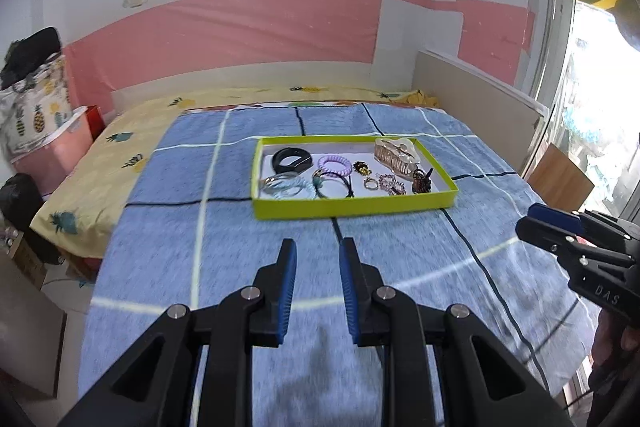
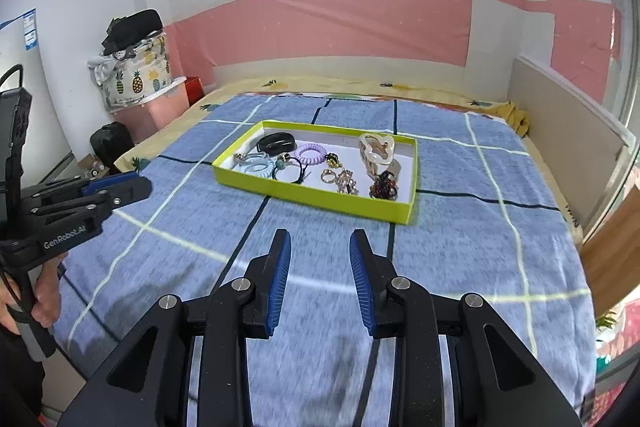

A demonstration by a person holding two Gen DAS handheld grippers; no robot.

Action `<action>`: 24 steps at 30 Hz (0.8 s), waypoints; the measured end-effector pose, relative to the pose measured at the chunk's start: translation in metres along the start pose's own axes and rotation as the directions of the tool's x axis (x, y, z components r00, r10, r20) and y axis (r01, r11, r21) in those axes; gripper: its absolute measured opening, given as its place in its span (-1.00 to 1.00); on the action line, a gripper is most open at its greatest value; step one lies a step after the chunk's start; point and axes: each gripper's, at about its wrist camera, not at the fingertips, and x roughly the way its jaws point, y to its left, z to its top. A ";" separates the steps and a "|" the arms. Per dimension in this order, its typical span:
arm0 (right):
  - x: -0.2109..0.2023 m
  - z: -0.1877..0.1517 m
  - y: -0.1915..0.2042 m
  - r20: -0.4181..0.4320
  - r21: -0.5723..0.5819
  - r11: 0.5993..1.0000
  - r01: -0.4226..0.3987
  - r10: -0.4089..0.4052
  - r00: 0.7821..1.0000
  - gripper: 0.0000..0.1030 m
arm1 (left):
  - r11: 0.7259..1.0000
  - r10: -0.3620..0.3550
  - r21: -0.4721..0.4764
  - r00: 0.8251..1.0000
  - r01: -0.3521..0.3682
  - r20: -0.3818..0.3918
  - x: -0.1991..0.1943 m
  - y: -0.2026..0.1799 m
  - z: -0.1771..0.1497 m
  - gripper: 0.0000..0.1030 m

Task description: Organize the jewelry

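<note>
A lime-green tray (image 1: 352, 206) (image 2: 304, 193) sits on the blue checked bedspread. It holds a black bangle (image 1: 291, 159) (image 2: 276, 142), a purple coil hair tie (image 1: 334, 164) (image 2: 311, 153), clear and pale blue hair rings (image 1: 285, 185) (image 2: 254, 163), a black elastic (image 1: 335, 187) (image 2: 289, 171), a beige claw clip (image 1: 397, 154) (image 2: 376, 149), a ring (image 1: 370, 183) (image 2: 329, 176) and small beaded pieces. My left gripper (image 1: 318, 251) is open and empty, short of the tray. My right gripper (image 2: 320, 241) is open and empty too, also short of it.
The bed (image 1: 240, 239) carries a yellow pineapple sheet (image 1: 112, 155) at its left. A pink bin with a pineapple bag (image 2: 136, 83) stands at the left wall. A headboard panel (image 1: 472, 99) and a window are on the right. A wooden board (image 2: 616, 251) leans at the bed's right.
</note>
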 end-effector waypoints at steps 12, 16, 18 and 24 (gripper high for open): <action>-0.029 -0.030 0.013 0.005 -0.014 1.000 0.012 -0.012 1.000 -0.38 | 0.999 0.043 -0.021 0.999 -0.043 0.028 -0.041 -0.008 -0.035 -0.55; -0.030 -0.029 0.010 0.012 -0.005 1.000 0.026 -0.026 1.000 -0.38 | 0.998 0.054 -0.024 0.998 -0.054 0.017 -0.039 -0.008 -0.036 -0.55; -0.031 -0.028 0.009 0.017 0.000 0.999 0.033 -0.033 0.999 -0.38 | 0.998 0.062 -0.024 0.998 -0.062 0.014 -0.038 -0.009 -0.037 -0.55; -0.031 -0.027 0.007 0.016 -0.003 0.999 0.044 -0.044 0.999 -0.38 | 0.998 0.062 -0.030 0.998 -0.062 0.001 -0.035 -0.009 -0.038 -0.55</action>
